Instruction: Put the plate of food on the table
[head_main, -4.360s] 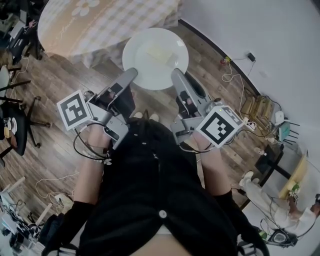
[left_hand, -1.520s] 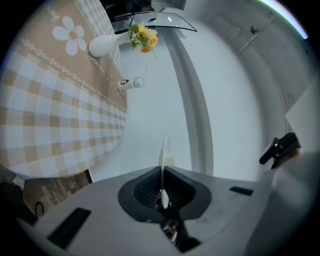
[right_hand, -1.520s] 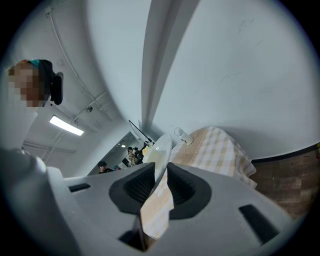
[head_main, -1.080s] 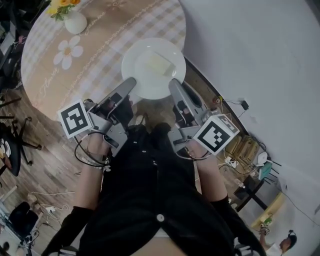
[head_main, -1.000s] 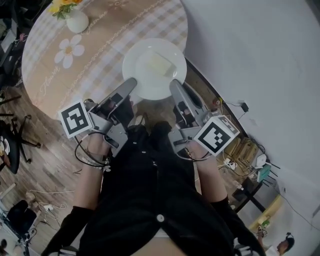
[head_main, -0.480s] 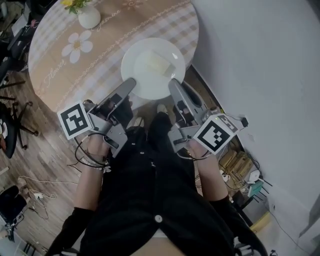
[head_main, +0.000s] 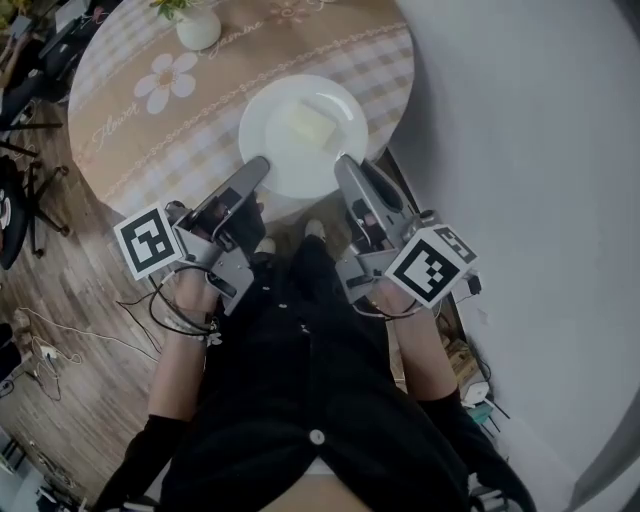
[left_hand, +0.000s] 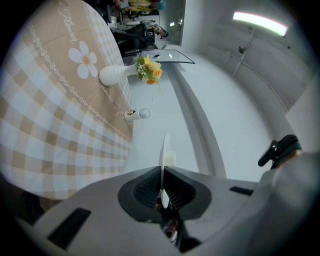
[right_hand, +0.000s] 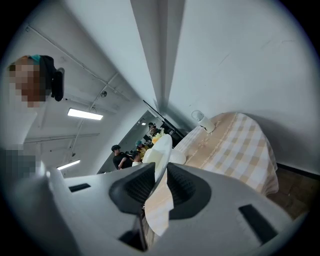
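Now | plate (head_main: 303, 135) with food (head_main: 311, 124) held over table (head_main: 150, 130) near edge | left gripper (head_main: 257, 167) and right gripper (head_main: 344, 166) each clamped on its near rim | advice: carry further in, level, lower both sides together, release only once seated

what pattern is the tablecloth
The tablecloth is beige-and-white checked with white daisies; head view shows it best.

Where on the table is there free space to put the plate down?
The table is bare from the daisy print to its near edge, left of the held plate. Only the far edge is occupied, by the flower vase.
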